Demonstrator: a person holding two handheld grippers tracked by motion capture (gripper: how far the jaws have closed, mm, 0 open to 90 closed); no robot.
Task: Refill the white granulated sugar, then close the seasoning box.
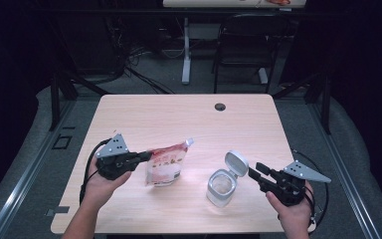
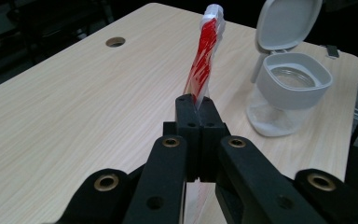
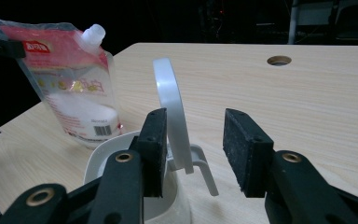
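a red-and-white spouted pouch [image 1: 166, 165] stands tilted beside a clear jar [image 1: 221, 187] with its grey flip lid [image 1: 237, 163] raised.

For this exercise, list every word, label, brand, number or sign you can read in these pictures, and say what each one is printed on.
No text can be read for certain.
Red-and-white spout pouch, red banner at the top: light characters, too blurred to read.
Same pouch, lower part: a barcode with small print, too small to read.
Clear jar and its open grey flip lid: no print visible.
Wooden table: no markings visible.
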